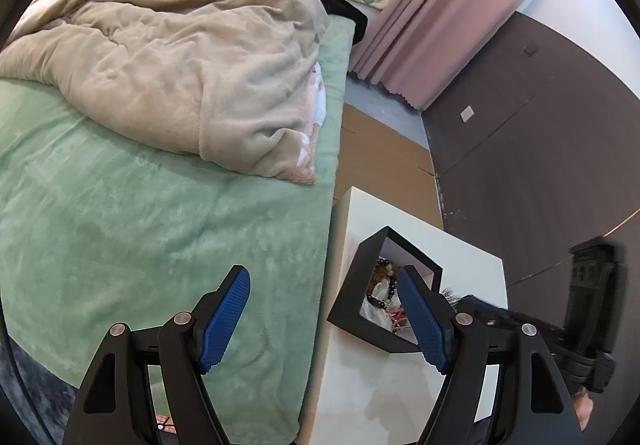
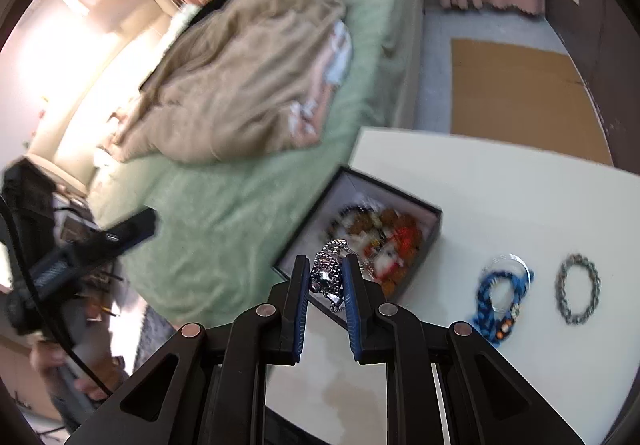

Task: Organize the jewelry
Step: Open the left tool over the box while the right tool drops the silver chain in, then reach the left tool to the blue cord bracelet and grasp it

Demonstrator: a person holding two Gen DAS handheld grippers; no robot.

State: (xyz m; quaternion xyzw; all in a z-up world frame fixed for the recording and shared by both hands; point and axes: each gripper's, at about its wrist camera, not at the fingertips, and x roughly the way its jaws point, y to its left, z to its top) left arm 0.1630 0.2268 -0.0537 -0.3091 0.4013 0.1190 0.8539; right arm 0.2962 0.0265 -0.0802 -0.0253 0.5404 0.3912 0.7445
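Flanking a green-sheeted bed [image 2: 224,205], white table [image 2: 520,205] bearing a black box [image 2: 434,223].

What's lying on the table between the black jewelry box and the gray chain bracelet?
The right wrist view shows a blue braided bracelet between the black box and the gray chain bracelet.

A home bedroom: bed [image 1: 160,205] with rumpled blanket [image 1: 180,65], pink curtains [image 1: 440,17]

left hand-held gripper [image 1: 324,289] jaws wide apart, right hand-held gripper [image 2: 326,267] pinched narrow
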